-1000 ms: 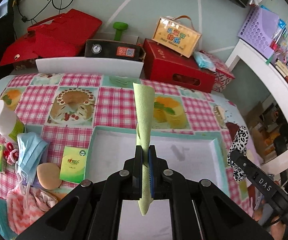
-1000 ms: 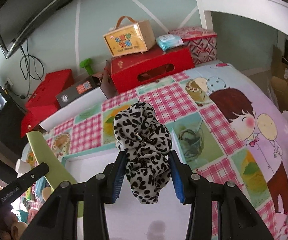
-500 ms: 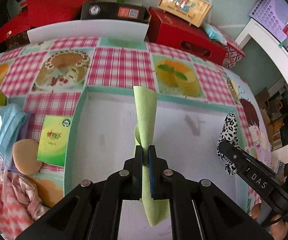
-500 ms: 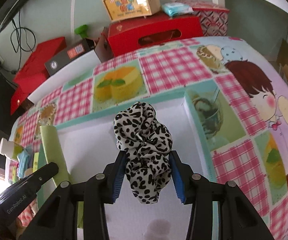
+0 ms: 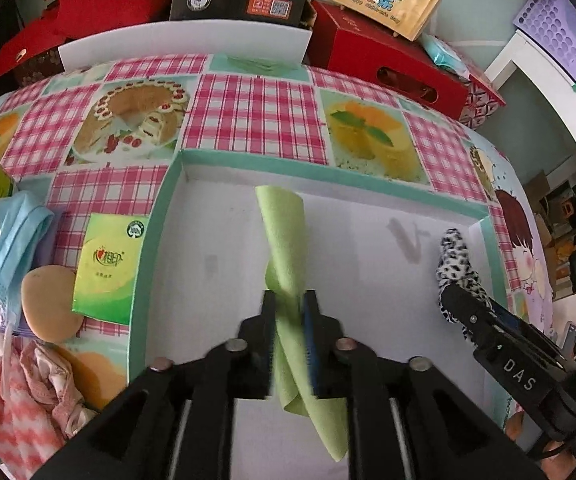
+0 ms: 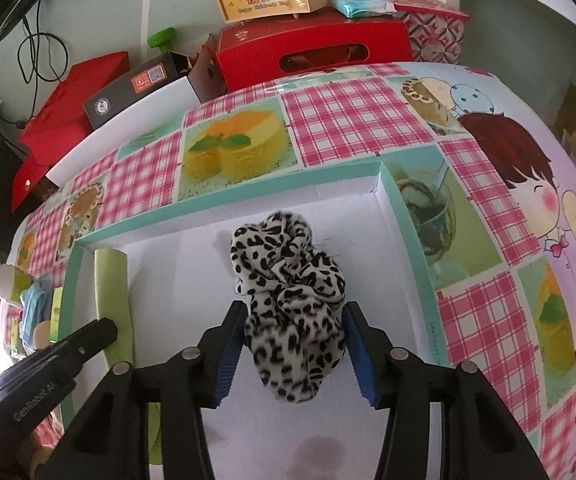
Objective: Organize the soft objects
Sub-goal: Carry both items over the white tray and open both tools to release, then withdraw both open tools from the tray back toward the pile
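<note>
A shallow white tray with a teal rim [image 5: 248,162] lies on the patterned tablecloth. My left gripper [image 5: 289,300] points down into it, and its jaws are opening around a folded green cloth [image 5: 284,240] that stands loosely between the pads with its far end toward the tray's back wall. In the tray's right part, my right gripper [image 6: 295,312] is also opening. The leopard-print scrunchie [image 6: 288,264] sits between its blue pads and rests on the tray floor. From the right wrist view the green cloth [image 6: 114,292] shows at the tray's left.
Left of the tray lie a green tissue pack [image 5: 106,264], a blue face mask [image 5: 16,232], a beige sponge [image 5: 48,308] and a pink-white towel [image 5: 8,400]. Red boxes [image 5: 383,64] and a black box [image 5: 240,4] stand along the back wall.
Both grippers have sunk into the tray with their loads. The left jaws have parted from the green cloth, and the right jaws have widened around the scrunchie.
</note>
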A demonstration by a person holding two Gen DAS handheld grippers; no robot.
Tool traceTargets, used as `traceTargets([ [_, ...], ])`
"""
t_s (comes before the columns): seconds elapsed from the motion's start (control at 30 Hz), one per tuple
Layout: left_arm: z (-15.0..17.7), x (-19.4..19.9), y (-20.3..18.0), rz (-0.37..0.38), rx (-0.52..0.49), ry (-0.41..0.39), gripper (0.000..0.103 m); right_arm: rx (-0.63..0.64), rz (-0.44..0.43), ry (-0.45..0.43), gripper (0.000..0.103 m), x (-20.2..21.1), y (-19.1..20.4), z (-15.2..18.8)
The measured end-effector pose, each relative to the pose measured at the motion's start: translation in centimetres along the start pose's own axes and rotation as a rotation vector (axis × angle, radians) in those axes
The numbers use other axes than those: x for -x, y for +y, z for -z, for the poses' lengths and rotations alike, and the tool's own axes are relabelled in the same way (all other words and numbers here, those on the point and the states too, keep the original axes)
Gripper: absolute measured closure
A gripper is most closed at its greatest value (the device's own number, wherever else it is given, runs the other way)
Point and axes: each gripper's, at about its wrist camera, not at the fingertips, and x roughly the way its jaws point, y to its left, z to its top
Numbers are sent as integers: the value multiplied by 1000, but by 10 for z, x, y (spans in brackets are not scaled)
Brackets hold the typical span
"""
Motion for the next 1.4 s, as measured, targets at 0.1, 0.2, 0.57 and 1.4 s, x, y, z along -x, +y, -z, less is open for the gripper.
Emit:
traceTargets([
  [0.1,-3,8,1,-3,-5,-20,70,3,6,-12,45,6,0,-1],
  [0.2,-6,17,2,-13,-3,-37,61,10,12,-32,42,13,1,-3],
  [0.57,-15,38,4,-53,-14,-99,38,26,16,-106,35,40,6,-5],
  [1.4,-16,35,23,-167,55,-163,2,4,79,-100,0,29,0,-7],
])
